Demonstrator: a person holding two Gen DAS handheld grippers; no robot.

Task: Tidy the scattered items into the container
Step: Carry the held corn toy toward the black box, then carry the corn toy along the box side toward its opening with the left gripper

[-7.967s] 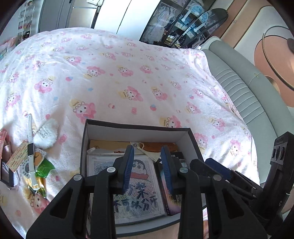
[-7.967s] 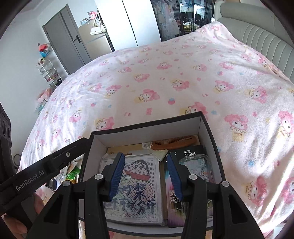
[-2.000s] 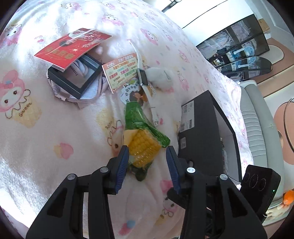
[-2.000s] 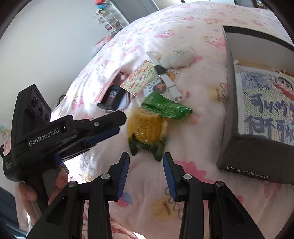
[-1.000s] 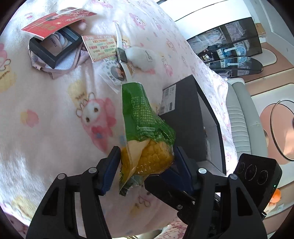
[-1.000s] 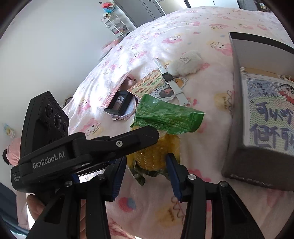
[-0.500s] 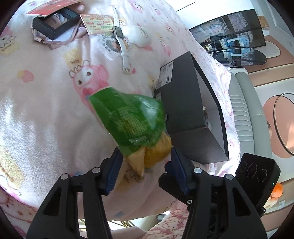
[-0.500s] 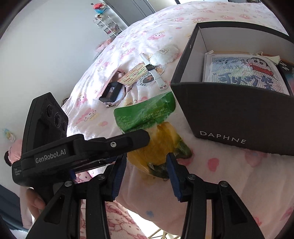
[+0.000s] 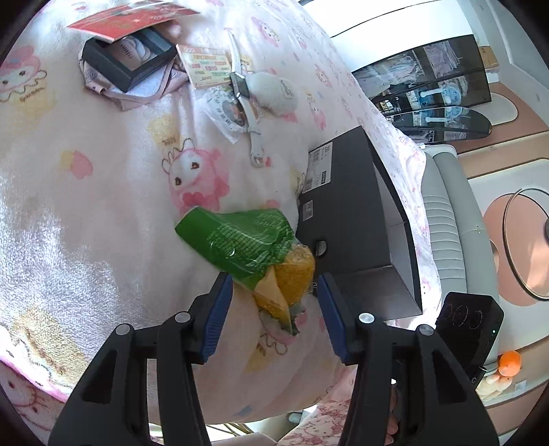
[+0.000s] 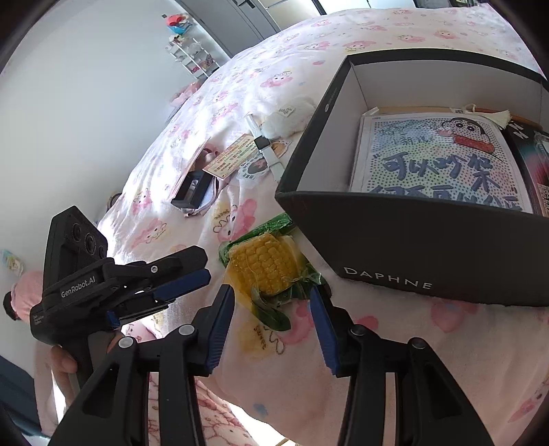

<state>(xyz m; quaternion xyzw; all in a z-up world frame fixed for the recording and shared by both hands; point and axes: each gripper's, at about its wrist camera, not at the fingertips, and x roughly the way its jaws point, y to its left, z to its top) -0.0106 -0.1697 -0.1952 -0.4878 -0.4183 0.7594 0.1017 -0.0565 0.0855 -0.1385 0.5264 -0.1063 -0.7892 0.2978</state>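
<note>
Where the corn lies: the corn packet [image 10: 264, 267] rests on the pink bed [image 9: 85, 206], its green wrapper end against the near left corner of the black box [image 10: 411, 254], outside it.
Corn packet, look: yellow cob in clear film, green printed wrapper at the far end, dark leafy scraps at the near end.
Left hand-held gripper [image 9: 273, 279]: jaws stand well apart and have just been closing; in its own view the packet lies just ahead of the blue pads, with no pad pressing on it. From the right wrist view this hand-held gripper [image 10: 202, 266] sits to the left of the packet, clear of it, and holds nothing.
Right hand-held gripper [image 10: 271, 291]: jaws partly open; the near tip of the wrapper lies between the fingertips, and neither pad is seen to clamp it.
Hand [image 10: 63, 363]: grips the handle of the left tool at the lower left.
Black box, contents: open-topped; a cartoon bead picture [image 10: 435, 161] lies flat inside, with a dark pack to its right.
Far left on the bed: a white watch [image 9: 245, 103], a fluffy white pad [image 9: 274, 91], a round sticker pack [image 9: 226, 109], a yellow card [image 9: 207, 65], a small black case [image 9: 133, 65] and a red card [image 9: 123, 20], all well apart from the box.
</note>
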